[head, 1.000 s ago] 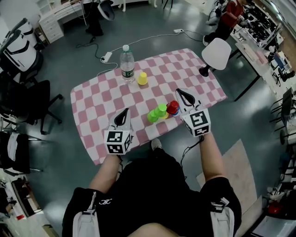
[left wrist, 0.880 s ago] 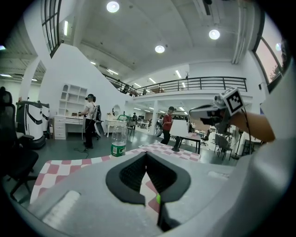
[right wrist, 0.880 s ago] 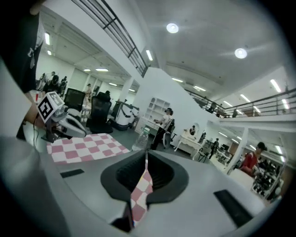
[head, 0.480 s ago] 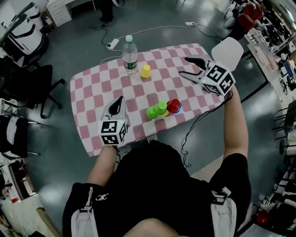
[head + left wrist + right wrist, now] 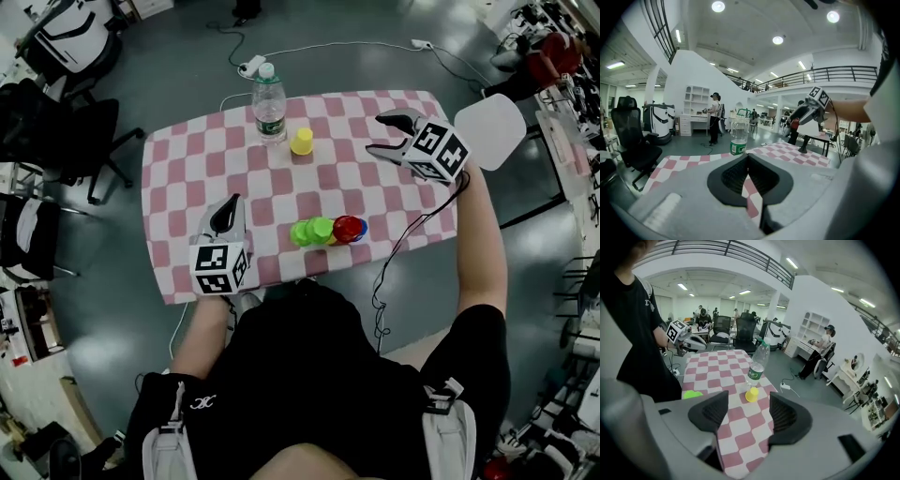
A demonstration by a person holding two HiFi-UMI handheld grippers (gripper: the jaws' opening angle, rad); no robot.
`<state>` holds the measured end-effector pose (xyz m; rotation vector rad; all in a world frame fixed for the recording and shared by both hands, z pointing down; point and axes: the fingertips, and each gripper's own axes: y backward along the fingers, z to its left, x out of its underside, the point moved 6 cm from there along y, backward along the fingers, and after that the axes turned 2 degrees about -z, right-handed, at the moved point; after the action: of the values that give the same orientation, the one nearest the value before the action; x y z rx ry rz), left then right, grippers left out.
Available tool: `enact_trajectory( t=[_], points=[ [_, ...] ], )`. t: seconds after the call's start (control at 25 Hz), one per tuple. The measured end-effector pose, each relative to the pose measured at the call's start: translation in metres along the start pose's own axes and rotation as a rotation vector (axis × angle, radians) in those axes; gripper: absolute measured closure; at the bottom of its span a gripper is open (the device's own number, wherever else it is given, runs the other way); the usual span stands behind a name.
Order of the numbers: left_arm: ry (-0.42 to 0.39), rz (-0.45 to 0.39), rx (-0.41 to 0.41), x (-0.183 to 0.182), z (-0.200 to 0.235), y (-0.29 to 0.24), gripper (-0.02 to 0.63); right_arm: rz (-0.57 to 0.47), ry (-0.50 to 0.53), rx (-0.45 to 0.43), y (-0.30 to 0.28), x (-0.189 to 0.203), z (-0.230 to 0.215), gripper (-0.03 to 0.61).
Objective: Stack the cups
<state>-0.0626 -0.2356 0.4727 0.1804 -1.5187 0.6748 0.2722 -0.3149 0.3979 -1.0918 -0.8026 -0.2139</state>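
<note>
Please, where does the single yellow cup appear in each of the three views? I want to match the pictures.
Head view: yellow cup in the upper middle of the table, just right of the water bottle.
Left gripper view: not in it; only the bottle shows.
Right gripper view: centre, below the bottle.
Shared landmark: the water bottle.

A blue cup (image 5: 363, 226) shows only a sliver (the rest hidden) beside the red cup (image 5: 346, 228).

You're standing in a large open-plan office or lab. There are black office chairs (image 5: 56, 131) on your left, a white desk (image 5: 691, 123) and shelving (image 5: 696, 101) far off, a railed mezzanine (image 5: 843, 74) overhead and a grey floor (image 5: 112, 347).
</note>
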Motion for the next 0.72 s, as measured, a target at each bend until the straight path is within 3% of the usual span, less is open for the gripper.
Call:
enact_trajectory(
  t=[0.36, 0.72],
  points=[
    [0.038, 0.072, -0.152, 0.02, 0.006, -0.024, 0.598, -0.02, 0.056, -0.132, -0.068, 0.029, -0.048, 0.313],
    [0.071, 0.152, -0.283, 0.045, 0.021, -0.016, 0.598, 0.003, 0.124, -0.239, -0.157, 0.038, -0.053, 0.313]
  ],
)
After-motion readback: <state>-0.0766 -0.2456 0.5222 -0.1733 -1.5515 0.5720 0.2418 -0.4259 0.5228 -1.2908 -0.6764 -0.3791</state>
